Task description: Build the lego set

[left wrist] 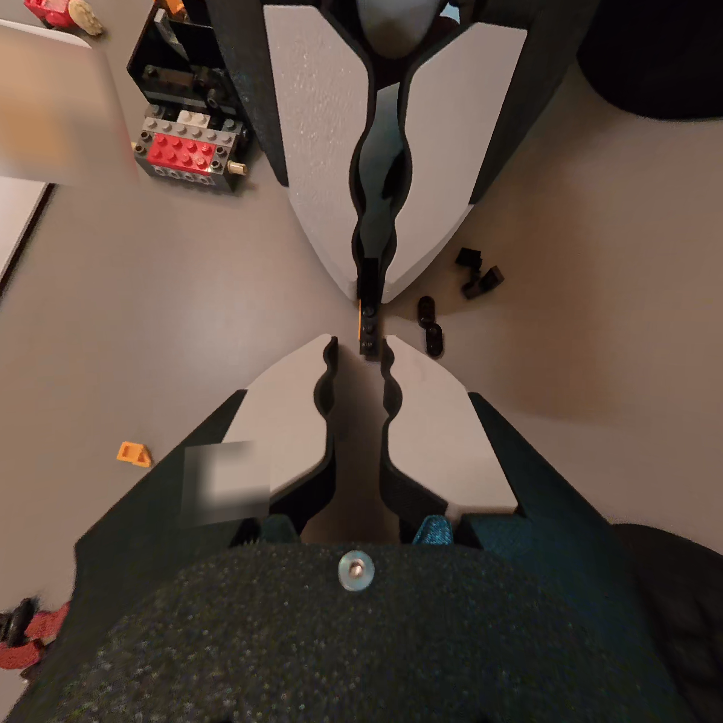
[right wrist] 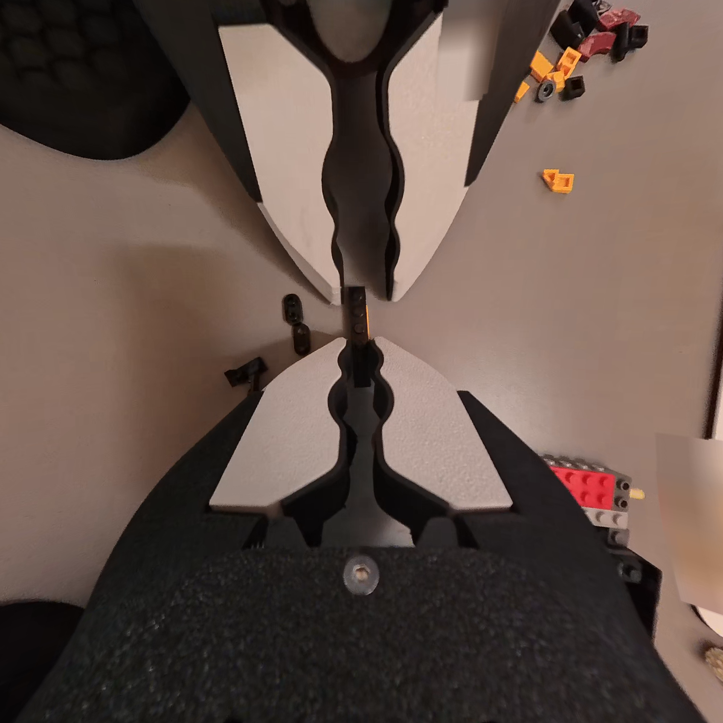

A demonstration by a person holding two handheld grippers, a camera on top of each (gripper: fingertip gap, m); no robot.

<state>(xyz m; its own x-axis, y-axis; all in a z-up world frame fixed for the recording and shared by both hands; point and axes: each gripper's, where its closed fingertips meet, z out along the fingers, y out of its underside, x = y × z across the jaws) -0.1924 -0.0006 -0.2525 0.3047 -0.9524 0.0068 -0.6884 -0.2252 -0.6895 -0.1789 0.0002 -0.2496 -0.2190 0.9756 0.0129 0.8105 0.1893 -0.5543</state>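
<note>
A narrow black studded plate with an orange piece along one edge [left wrist: 368,332] is held above the grey table. My right gripper [right wrist: 360,342] is shut on one end of the plate [right wrist: 355,313]. In the left wrist view the right gripper [left wrist: 369,289] comes in from the top. My left gripper [left wrist: 360,340] is open, its tips on either side of the plate's free end without clamping it. In the right wrist view the left gripper [right wrist: 364,297] faces mine from the top. The half-built model [left wrist: 187,152] with red bricks stands at the far left.
Two small black rounded plates [left wrist: 430,324] and a few black pieces [left wrist: 479,274] lie just right of the grippers. A single orange piece [left wrist: 133,454] lies on the left. A pile of orange, black and dark red parts [right wrist: 567,58] lies beyond. A dark object [left wrist: 657,58] sits at the far right. My two grippers' fingertips are within a few centimetres of each other.
</note>
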